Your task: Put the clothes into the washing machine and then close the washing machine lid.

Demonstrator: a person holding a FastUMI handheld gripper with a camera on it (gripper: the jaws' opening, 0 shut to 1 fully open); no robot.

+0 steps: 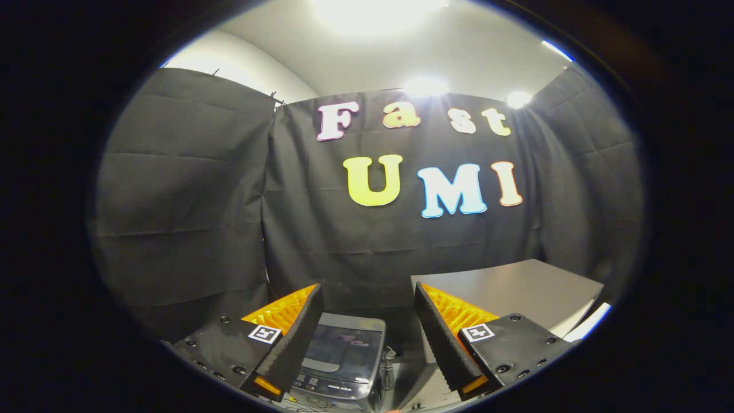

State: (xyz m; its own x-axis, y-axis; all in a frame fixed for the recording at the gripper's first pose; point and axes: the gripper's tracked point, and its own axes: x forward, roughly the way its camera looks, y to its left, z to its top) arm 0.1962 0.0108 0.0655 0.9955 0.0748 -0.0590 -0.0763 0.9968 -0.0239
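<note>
So the gripper [367,312] is hanging up high with its fingers spread wide apart, nothing pinched between them. Looking down through the gap you can see the washing machine [343,360], a small top-loader sitting low, below and between the fingers. Its lid [344,344] looks dark and glossy and seems to be lying flat, i.e. down, with the control panel strip on the side of the machine nearest the gripper. Can't see any clothes from here, so I honestly can't tell if they're inside the washing machine already or somewhere off to the side. That fits either a load waiting to go in or a job with the lid back down.

What could bite from here: the fingers are way above the washing machine, so any descent is long and the fisheye bends everything, easy to misjudge and clip the lid edge or the panel buttons. There's a grey table [516,289] just to the right of the washing machine, and swinging wide could knock its corner. Glossy lid also looks slippery for a pinch
</note>
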